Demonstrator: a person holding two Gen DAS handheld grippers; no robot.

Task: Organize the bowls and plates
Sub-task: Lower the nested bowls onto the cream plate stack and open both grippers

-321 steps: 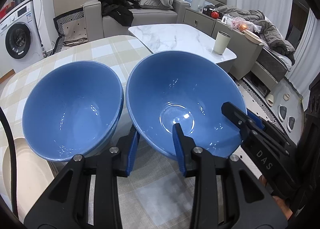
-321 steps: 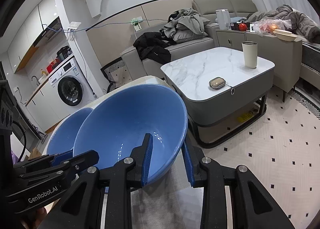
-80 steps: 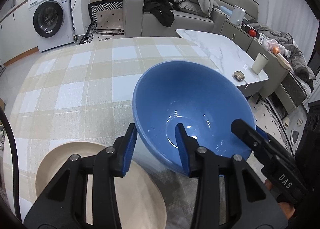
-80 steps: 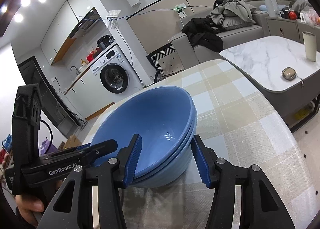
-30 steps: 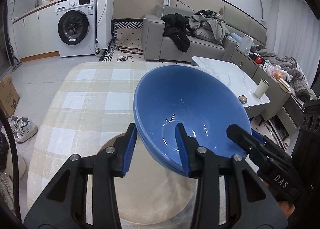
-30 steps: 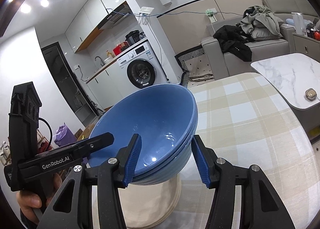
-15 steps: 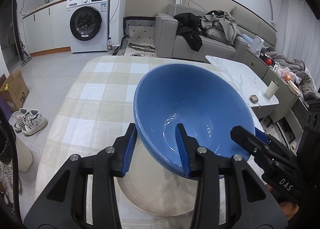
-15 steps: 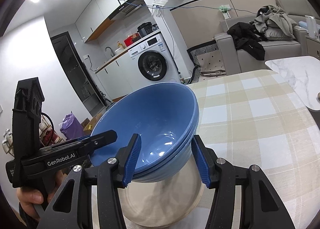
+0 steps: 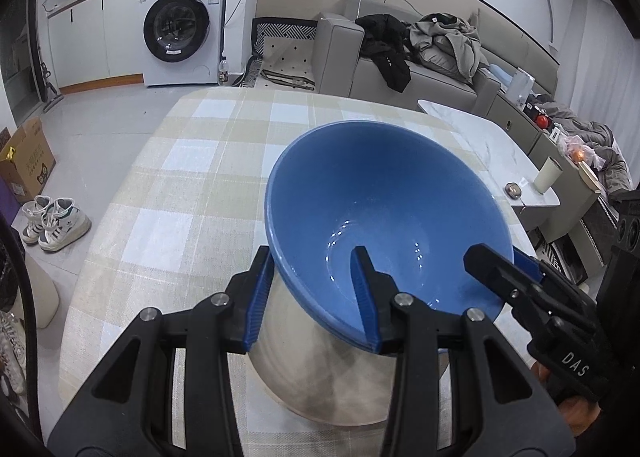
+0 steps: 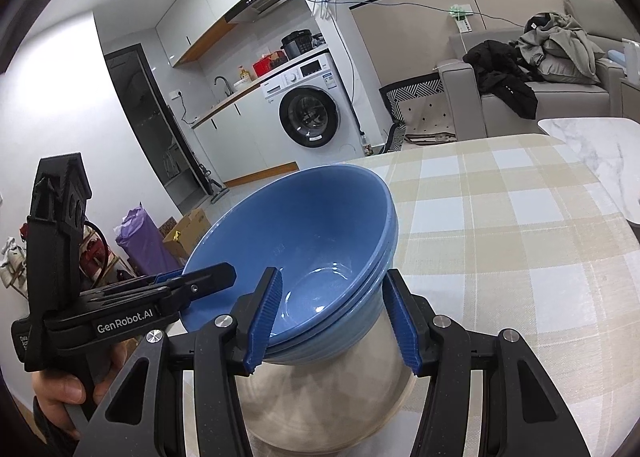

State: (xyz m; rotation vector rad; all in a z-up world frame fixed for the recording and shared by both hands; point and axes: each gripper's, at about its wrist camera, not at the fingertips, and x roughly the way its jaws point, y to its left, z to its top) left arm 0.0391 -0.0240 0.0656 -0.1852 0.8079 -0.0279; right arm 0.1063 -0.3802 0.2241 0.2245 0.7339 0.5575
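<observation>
A stack of nested blue bowls [image 9: 384, 213] [image 10: 312, 233] hangs tilted above a cream plate [image 9: 320, 389] [image 10: 320, 405] on the checked table. My left gripper [image 9: 314, 297] is shut on the stack's near rim, one finger inside and one outside. My right gripper [image 10: 332, 315] is shut on the opposite rim, one finger inside the bowl and one on the outer wall. Each gripper shows in the other's view, the right one [image 9: 520, 281] and the left one [image 10: 176, 289]. I cannot tell if the stack touches the plate.
The table [image 9: 200, 161] has a beige checked cloth and ends close on the left and right. A marble coffee table [image 9: 492, 149] with a cup stands to the right. A sofa [image 9: 400, 57] and a washing machine [image 9: 180, 25] are at the back.
Both grippers have carried the bowl stack further over the cream plate, which now sits almost wholly beneath it. The grips have not changed.
</observation>
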